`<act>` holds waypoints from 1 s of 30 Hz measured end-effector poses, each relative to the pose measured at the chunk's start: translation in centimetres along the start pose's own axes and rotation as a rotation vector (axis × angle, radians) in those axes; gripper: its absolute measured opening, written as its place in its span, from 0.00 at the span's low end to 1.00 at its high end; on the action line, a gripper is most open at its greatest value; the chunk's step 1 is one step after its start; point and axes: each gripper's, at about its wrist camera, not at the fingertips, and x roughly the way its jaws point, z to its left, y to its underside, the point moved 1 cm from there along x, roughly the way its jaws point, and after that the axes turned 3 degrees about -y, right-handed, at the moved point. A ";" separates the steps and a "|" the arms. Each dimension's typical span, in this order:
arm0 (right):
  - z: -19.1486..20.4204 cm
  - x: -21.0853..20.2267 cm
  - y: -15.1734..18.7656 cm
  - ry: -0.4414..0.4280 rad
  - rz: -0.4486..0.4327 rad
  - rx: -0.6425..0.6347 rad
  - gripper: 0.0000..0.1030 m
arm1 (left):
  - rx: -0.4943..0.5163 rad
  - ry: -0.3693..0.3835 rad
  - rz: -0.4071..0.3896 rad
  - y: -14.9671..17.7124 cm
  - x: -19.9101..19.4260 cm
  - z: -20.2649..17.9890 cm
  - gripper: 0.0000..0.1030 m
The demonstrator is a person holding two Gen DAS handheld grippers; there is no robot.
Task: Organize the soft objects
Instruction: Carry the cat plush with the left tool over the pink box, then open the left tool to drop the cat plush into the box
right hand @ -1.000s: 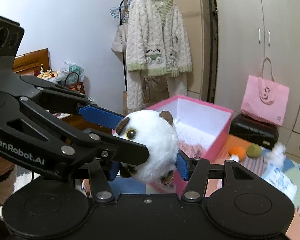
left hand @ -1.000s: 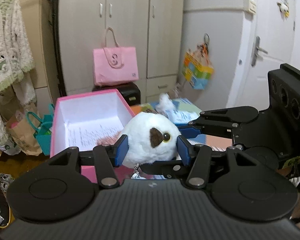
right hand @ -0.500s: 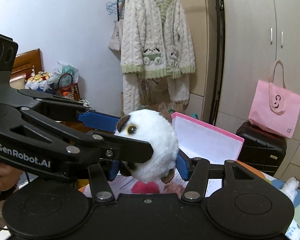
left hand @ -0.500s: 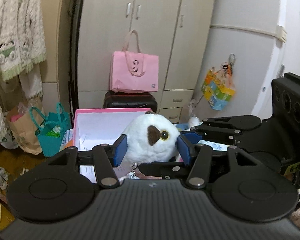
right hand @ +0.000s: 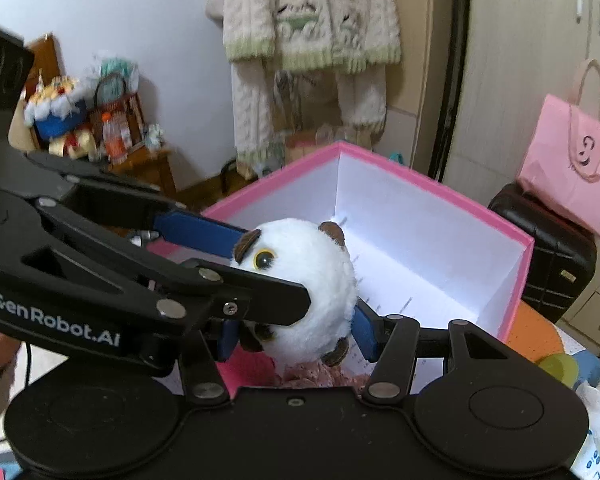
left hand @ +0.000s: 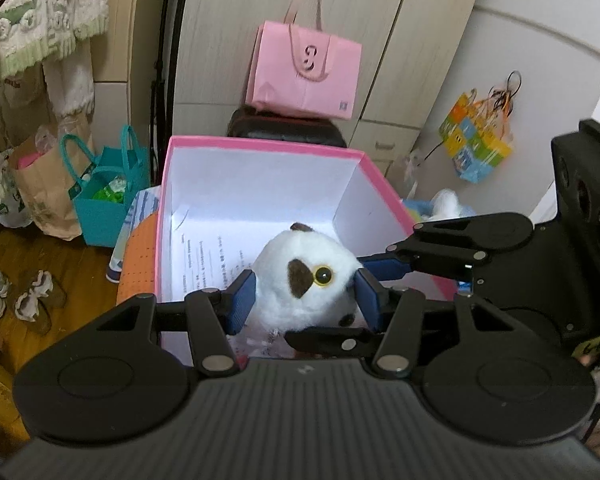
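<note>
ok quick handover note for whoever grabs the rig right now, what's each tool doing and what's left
Left tool: shut on the plush toy.
Right tool: shut on the same plush toy from the other side.
The toy hangs over the open pink box, above the printed paper in its bottom.
Done: toy carried to the box.
Left: lower it in and release both; a white fluffy thing waits beside the box.

Left gripper [left hand: 302, 296]: matte black linkage arms, silver rivets at the pivots, ribbed dark housing behind the tongs, blue textured pads [left hand: 242, 300]; right gripper [right hand: 292, 330]: same black build, blue pads [right hand: 364, 332]; white "GenRobot.AI" lettering marks the left body's flank.
</note>
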 end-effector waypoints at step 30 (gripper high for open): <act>0.2 -0.5 1.2 -0.001 0.039 -0.048 0.61 | 0.137 -0.115 -0.038 1.2 -1.5 -1.7 0.52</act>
